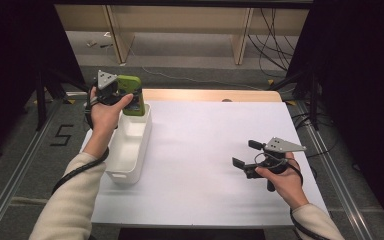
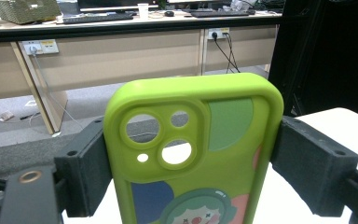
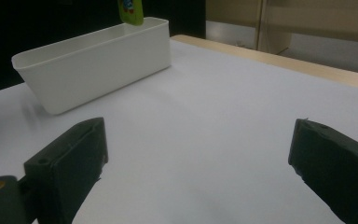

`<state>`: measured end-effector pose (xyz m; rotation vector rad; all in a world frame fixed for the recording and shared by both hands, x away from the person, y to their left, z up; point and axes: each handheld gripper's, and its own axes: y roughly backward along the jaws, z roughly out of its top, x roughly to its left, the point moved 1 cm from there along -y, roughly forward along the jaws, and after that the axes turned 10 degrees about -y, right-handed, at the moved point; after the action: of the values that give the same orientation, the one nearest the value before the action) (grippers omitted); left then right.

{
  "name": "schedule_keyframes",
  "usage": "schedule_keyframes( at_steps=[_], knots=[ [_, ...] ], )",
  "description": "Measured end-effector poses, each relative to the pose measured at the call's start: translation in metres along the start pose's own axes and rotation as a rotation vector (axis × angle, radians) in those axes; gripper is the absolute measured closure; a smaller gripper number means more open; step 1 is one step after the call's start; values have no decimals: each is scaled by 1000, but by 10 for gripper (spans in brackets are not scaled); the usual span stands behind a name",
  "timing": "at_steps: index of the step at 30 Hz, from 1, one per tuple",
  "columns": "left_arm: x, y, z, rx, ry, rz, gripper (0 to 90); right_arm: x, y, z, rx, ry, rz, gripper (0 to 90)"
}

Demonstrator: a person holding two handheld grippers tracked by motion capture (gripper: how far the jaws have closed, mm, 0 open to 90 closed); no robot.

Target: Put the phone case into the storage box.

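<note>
**Phone case clamped in left gripper, over the bin's far end**

Phone case point(image 1: 131, 95): lime green, upright, held above the far end of the white bin point(image 1: 130, 145). In the left gripper view both black jaws press its long side edges; camera cutouts face the lens, cartoon print lower down. Left gripper point(image 1: 114, 92) is closed on it, grey plate on top, person's left hand point(image 1: 105, 112) wrapped around the handle.

In the right gripper view the case's lower end point(image 3: 130, 11) hangs at the bin's far rim; can't tell if it touches the rim or the inside.

Bin sits on the left edge of the white table point(image 1: 210, 150), long axis running near to far. Inside looks empty as far as visible.

Right gripper point(image 1: 247, 156): right side of the table, well apart from the bin, jaws spread wide, nothing between them, bare tabletop below. Right hand point(image 1: 285, 180) on its handle, cable trailing toward the sleeve.

Tabletop between the two grippers is bare. Beyond the far edge: wooden strip, floor cables, desk legs.
</note>
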<state>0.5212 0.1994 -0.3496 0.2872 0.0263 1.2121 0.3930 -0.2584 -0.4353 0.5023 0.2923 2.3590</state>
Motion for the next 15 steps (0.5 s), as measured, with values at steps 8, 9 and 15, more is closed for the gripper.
schedule_keyframes(
  at_steps=[8,9,15],
  knots=[
    [1,-1,1,1,-4,3,169,0,0,0,4,0,-1,56],
    [1,-1,1,2,-4,3,169,0,0,0,2,1,0,56],
    [2,-2,2,4,-8,7,169,0,0,0,2,1,0,56]
  ],
)
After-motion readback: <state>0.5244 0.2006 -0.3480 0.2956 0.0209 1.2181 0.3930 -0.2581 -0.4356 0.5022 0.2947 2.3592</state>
